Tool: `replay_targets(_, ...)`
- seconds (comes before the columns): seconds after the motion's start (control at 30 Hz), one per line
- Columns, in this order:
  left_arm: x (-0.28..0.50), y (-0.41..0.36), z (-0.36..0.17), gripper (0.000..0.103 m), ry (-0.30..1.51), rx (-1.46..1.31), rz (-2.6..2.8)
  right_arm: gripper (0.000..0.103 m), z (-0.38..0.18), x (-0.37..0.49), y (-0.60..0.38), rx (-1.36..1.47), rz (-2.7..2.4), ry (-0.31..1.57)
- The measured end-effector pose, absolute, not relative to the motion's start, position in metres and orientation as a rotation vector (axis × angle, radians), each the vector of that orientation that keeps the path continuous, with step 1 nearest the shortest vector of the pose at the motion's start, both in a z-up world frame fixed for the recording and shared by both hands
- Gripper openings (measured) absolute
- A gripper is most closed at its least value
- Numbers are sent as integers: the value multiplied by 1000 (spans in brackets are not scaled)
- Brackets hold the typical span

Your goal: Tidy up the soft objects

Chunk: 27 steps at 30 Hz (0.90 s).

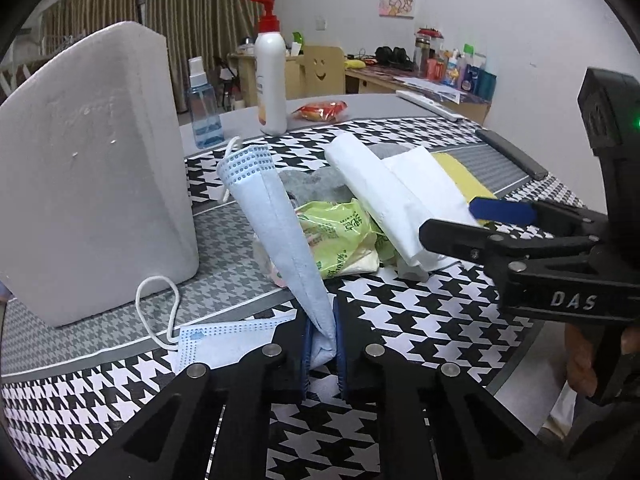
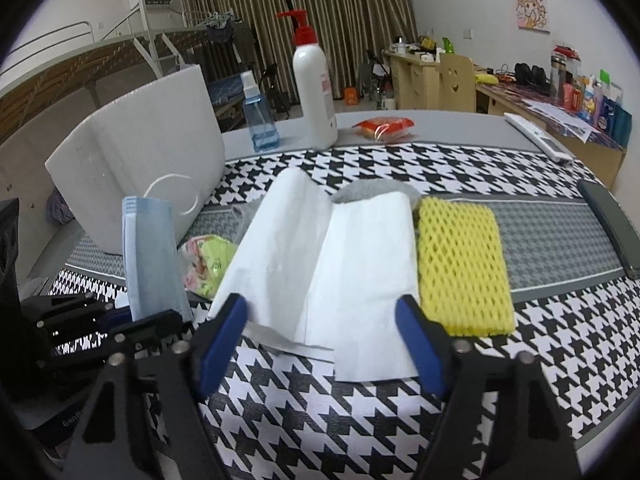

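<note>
Pinching the lower edge of a pale blue pleated face mask [image 1: 276, 216], the left gripper [image 1: 322, 354] holds it upright beside the white foam box [image 1: 96, 168]. Straddling, not yet pressing, the right gripper [image 2: 326, 340] brackets the white folded tissue paper's [image 2: 320, 248] near edge; its length runs away from it.

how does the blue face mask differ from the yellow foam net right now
The blue face mask stands up off the table, pinched at its lower end by the shut left gripper; the yellow foam net lies flat and untouched. The mask is smooth, pleated cloth with a white ear loop; the net is an open mesh. The mask stands by the white foam box, the net beside the white tissue. Both are soft items on the houndstooth cloth.
</note>
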<state>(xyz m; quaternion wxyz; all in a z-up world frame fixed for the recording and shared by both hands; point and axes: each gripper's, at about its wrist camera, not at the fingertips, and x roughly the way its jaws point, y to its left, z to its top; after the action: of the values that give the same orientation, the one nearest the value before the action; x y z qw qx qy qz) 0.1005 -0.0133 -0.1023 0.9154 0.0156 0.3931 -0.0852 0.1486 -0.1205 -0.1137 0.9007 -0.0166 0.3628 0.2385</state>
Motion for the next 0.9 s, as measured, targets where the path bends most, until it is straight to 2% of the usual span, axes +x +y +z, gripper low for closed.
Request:
replay_targets(0.1, 100, -12, -102, 11, 803, 23, -172, 70, -114, 148, -116, -51, 499, 760)
replay_targets(0.2, 99, -10, -101, 11, 798, 11, -180, 69, -117, 150, -111, -70, 491, 776)
replay_targets(0.33, 96, -6, -100, 11, 791, 3, -180, 47, -123, 158, -109, -68, 499, 819)
replay_targets(0.47, 95, -4, -99, 11, 785, 0, -182, 41, -125, 159, -110, -54, 508, 832)
replay_targets(0.53, 94, -3, -99, 11, 784, -2, -183, 26, -126, 159, -110, -46, 521, 838)
replay_targets(0.6, 94, -3, -98, 11, 784, -2, -183, 16, -125, 158, -110, -33, 538, 842)
replay_targets(0.73, 92, -3, -97, 11, 774, 0, -184, 8, -118, 154, -112, -25, 550, 824)
replay_targets(0.9, 89, -3, -92, 11, 756, 1, -181, 7, -109, 151, -121, 7, 557, 791)
